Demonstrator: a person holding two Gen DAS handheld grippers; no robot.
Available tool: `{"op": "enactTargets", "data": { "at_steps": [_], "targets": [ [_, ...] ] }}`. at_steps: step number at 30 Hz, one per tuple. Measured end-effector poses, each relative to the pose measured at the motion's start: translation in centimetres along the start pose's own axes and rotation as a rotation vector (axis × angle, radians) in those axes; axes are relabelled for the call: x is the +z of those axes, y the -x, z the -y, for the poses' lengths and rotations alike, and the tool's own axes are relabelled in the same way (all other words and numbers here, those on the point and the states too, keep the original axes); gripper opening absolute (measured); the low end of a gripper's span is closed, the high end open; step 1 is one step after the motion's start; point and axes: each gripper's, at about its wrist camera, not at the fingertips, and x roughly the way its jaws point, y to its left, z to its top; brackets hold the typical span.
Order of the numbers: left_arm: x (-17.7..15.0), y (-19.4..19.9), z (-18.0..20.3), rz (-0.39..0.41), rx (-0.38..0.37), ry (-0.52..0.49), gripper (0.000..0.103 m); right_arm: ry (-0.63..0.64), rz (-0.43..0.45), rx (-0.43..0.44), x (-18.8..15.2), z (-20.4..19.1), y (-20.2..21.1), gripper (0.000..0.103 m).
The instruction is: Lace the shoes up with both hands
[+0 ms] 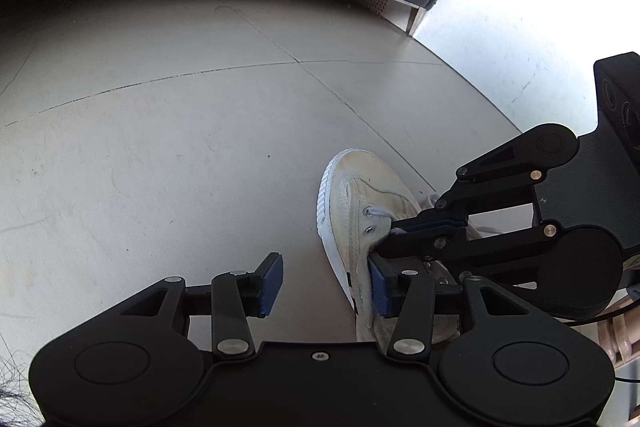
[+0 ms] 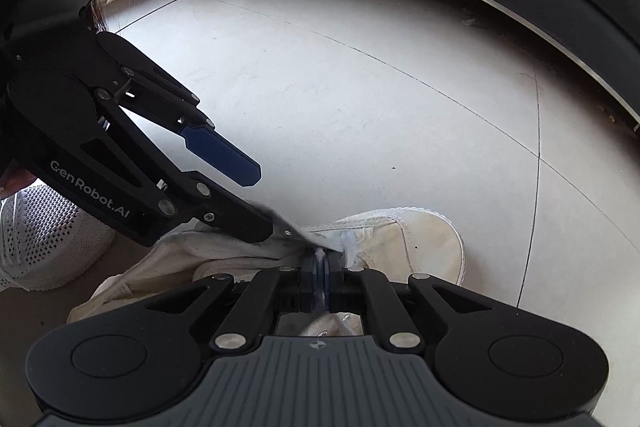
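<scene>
Right tongs (image 2: 321,281) pinch the lace (image 2: 320,254) — left tongs (image 1: 326,285) gape beside the shoe (image 1: 356,203).

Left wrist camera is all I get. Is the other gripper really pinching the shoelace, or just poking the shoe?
Observer: Pinching. In the right wrist view, the right gripper is shut on the white lace, just above the canvas shoe.
Operator: Is that the only shoe down there?
Observer: No. A white mesh sneaker sits on the floor at that view's left edge, outside your picture.
</scene>
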Motion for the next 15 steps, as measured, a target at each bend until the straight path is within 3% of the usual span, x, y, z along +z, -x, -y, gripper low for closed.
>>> {"op": "enactTargets", "data": {
  "at_steps": [2, 9, 15],
  "targets": [
    [0.01, -0.01, 0.03, 0.0, 0.0, -0.003, 0.045, 0.013, -0.037, -0.005, -0.21, -0.06, -0.49, 0.006],
    [-0.02, -0.02, -0.02, 0.001, -0.002, -0.004, 0.047, 0.019, -0.036, -0.008, -0.26, 0.0, -0.34, 0.008],
    [-0.04, -0.13, 0.12, 0.002, 0.0, -0.005, 0.048, 0.043, -0.045, 0.006, -0.25, -0.53, 0.19, 0.034]
  ]
}}
